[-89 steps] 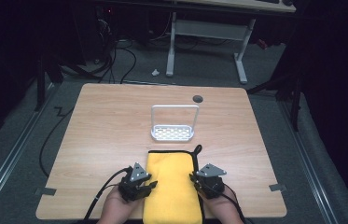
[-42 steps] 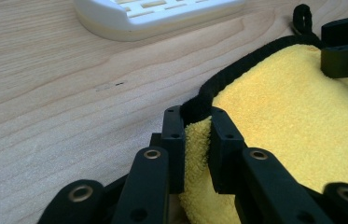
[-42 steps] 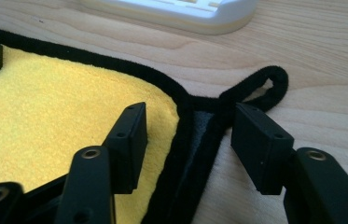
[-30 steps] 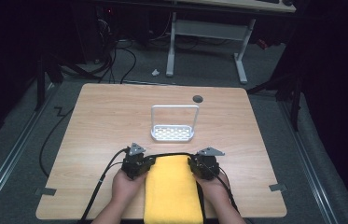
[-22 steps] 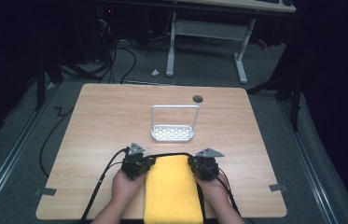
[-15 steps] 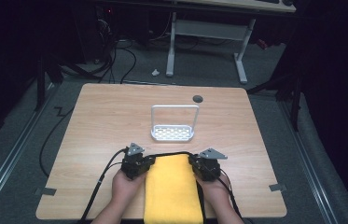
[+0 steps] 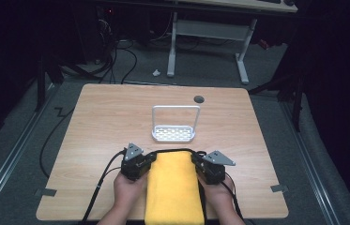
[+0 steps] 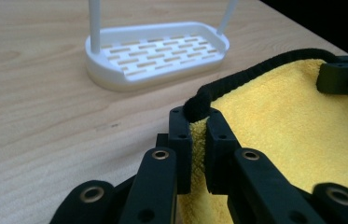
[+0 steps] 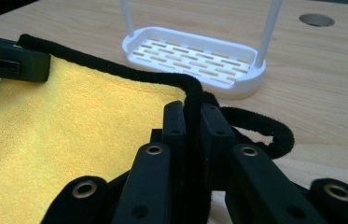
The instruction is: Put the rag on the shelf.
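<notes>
Both hands have lifted slightly; left hand-held gripper (image 7: 150, 161), its jaws just closing, and right hand-held gripper (image 7: 197, 161) pinch the yellow cloth's (image 7: 174, 187) far corners. Just beyond, the white rack (image 7: 173, 133) sits empty on the tabletop (image 7: 102, 117).

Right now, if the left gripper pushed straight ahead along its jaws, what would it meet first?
Probably the white rack. The left gripper, shut on the yellow cloth at a far corner, points over bare table roughly toward it; depth is uncertain.
</notes>
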